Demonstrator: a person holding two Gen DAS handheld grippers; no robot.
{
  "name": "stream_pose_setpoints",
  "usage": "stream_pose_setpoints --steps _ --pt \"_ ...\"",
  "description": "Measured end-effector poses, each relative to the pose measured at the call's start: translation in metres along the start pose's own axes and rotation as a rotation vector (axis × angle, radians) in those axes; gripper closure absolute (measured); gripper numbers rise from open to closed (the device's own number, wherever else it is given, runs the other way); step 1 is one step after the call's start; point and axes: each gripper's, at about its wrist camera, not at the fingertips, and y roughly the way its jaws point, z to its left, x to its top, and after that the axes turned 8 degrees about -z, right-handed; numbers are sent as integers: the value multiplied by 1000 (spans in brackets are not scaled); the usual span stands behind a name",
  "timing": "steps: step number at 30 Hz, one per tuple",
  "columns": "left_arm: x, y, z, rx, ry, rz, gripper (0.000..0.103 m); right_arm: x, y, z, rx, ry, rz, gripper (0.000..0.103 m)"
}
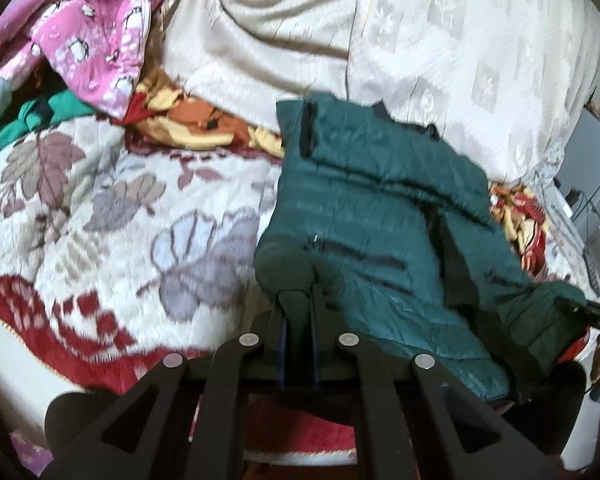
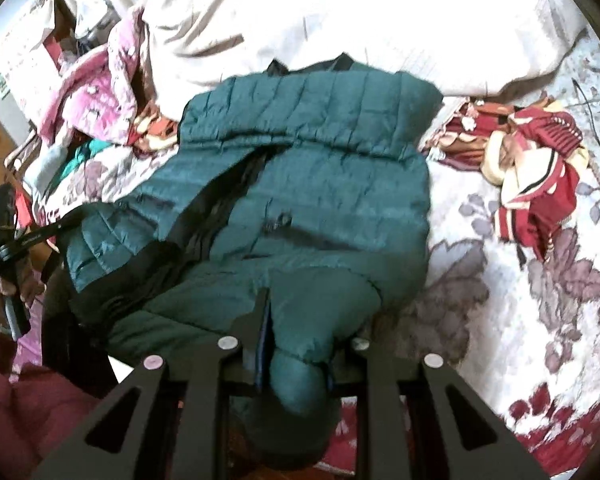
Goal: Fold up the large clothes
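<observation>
A dark green quilted jacket lies on a bed, its front zip line running away from me; it also fills the middle of the right wrist view. My left gripper is shut on a bunched near corner of the jacket, with fabric pinched between the fingers. My right gripper is shut on a thick fold of the jacket's near edge; the right finger is hidden under the fabric. The left gripper also shows at the far left of the right wrist view, gripping the jacket's other corner.
The bed is covered by a white blanket with purple leaves and red border. A pink printed cloth lies back left, a cream bedspread behind. A red and cream striped garment lies right of the jacket.
</observation>
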Motion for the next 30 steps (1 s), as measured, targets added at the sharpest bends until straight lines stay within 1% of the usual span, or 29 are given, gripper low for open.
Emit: stream_pose_setpoints --steps 5,14,19,23,27,30 --pt "26 2 -3 -16 -39 -67 94 16 -1 -8 -23 32 -67 82" --pt "73 21 -26 21 -10 -172 94 62 15 -22 -87 66 -154 82" --pt "101 43 -38 66 6 -231 94 91 26 -35 -121 104 -217 82" --pt "119 58 -44 82 18 -267 94 110 37 -43 -153 121 -230 82" --pt "137 79 -53 113 59 -281 94 128 51 -55 -186 140 -234 82" --pt "151 97 -55 134 59 -283 94 140 62 -64 -212 145 -233 82"
